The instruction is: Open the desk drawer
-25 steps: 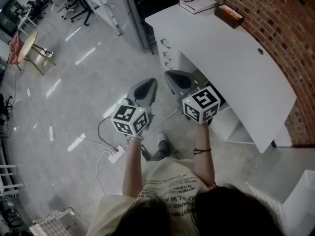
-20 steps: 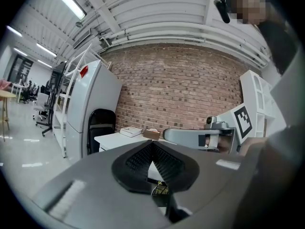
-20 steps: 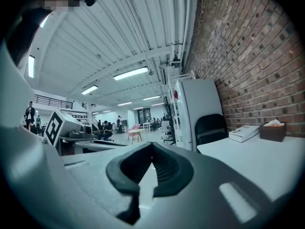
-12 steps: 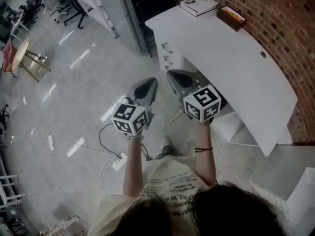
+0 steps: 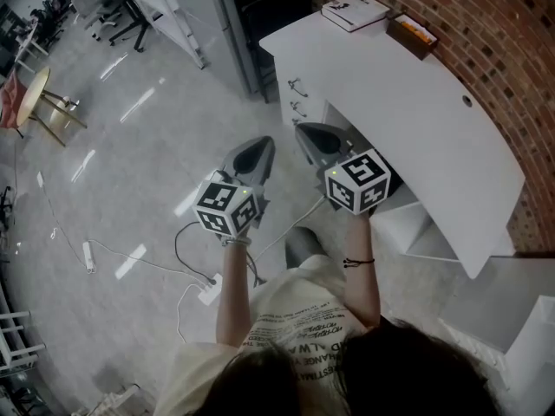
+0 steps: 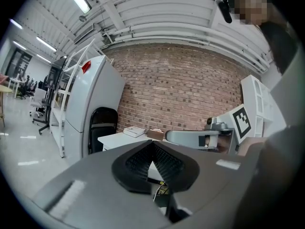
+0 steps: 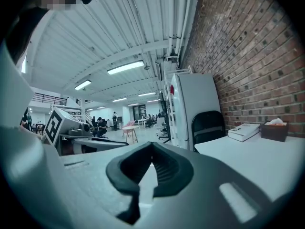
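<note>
Desk drawers (image 5: 296, 99) face left; desk (image 5: 408, 102) stretches diagonally right.

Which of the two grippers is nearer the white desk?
The right gripper, close beside the desk; the left gripper hangs farther out over the floor.

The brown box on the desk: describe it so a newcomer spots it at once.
Find the long white desk against the brick wall. At its far end two things lie side by side: a white book and the brown box. The box is nearer the wall, dark where the book is pale.
</note>
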The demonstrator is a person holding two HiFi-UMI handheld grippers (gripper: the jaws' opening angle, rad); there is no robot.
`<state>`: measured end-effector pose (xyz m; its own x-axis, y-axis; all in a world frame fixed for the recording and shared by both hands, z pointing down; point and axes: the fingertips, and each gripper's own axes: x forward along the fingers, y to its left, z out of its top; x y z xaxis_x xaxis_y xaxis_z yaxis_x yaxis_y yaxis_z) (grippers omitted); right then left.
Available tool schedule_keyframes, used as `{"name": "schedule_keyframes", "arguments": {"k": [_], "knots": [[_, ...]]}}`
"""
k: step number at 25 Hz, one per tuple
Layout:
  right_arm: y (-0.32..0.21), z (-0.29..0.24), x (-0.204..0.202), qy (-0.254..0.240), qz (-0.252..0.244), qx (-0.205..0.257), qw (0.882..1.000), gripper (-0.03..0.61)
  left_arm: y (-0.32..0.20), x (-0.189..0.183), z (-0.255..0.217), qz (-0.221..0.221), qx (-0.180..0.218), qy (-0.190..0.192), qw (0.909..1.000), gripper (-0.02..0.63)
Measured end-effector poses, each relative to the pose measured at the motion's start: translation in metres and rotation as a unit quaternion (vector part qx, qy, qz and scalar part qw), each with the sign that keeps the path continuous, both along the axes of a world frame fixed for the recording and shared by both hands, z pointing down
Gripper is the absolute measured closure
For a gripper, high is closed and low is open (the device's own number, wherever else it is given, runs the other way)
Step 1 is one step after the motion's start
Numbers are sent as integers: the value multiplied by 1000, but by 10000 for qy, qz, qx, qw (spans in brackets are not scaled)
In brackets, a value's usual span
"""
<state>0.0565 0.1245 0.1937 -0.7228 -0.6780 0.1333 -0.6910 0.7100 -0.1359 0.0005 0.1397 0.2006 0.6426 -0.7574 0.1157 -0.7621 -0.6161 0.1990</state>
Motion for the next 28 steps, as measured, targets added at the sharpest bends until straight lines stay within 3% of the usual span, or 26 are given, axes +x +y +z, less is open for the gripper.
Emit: {"name": "schedule_keyframes", "arguments": {"k": [9,21,28], "knots": [[-43,4,-6,-52,96,-2,9999,577,-37,-20,6,-91,-15,-14,10000,618],[-152,9,-39,4,112,33,9999,577,-151,-39,14,71,-65,116,9999,618],[-221,0,-51,-494,171,-143,9985,577,-213,-55,18,189,-224,89,9995,618]]}}
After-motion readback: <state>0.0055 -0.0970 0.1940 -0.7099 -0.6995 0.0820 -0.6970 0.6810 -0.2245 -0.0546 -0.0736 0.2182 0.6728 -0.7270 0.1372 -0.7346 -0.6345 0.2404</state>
